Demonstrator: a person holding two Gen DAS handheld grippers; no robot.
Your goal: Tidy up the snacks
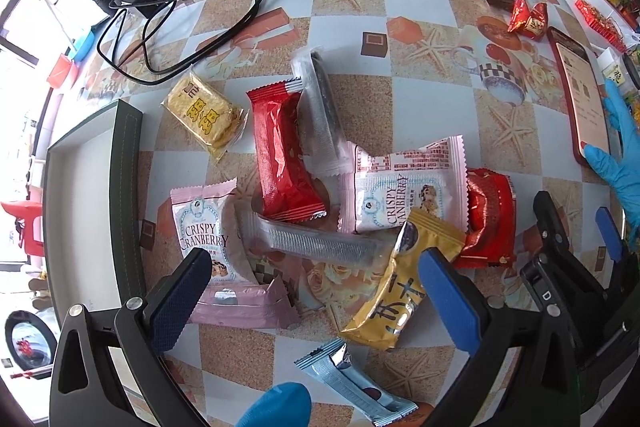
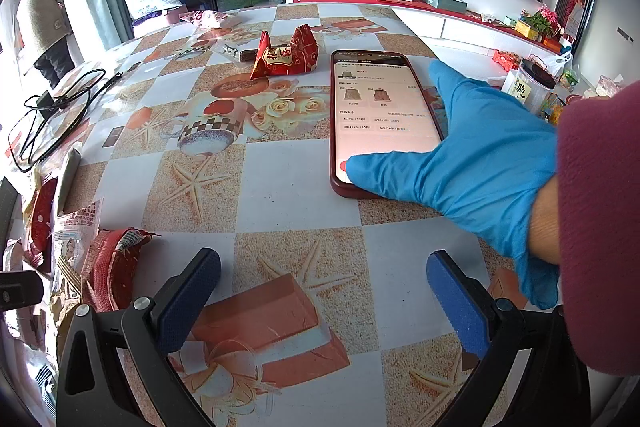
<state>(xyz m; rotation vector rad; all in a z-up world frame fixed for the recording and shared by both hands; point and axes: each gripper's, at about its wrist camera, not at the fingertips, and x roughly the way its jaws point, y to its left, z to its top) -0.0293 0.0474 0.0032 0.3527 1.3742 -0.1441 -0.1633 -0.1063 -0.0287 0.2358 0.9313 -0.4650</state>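
A heap of wrapped snacks lies on the patterned table in the left wrist view: a long red pack (image 1: 282,155), two pink Crispy Cranberry packs (image 1: 404,191) (image 1: 208,231), a yellow cracker pack (image 1: 206,115), a yellow pouch (image 1: 400,287), clear sleeves (image 1: 316,243), a crumpled red pack (image 1: 490,219) and a light blue pack (image 1: 356,387). My left gripper (image 1: 316,291) is open and empty, low over the near side of the heap. My right gripper (image 2: 324,295) is open and empty over bare table right of the heap; it also shows in the left wrist view (image 1: 576,227).
A dark-rimmed white box (image 1: 80,211) stands left of the heap. A black cable with charger (image 1: 172,7) lies at the back left. A blue-gloved hand (image 2: 472,155) touches a red-cased phone (image 2: 380,115). Red wrapped sweets (image 2: 286,57) lie beyond. A jar (image 2: 528,83) stands at the right.
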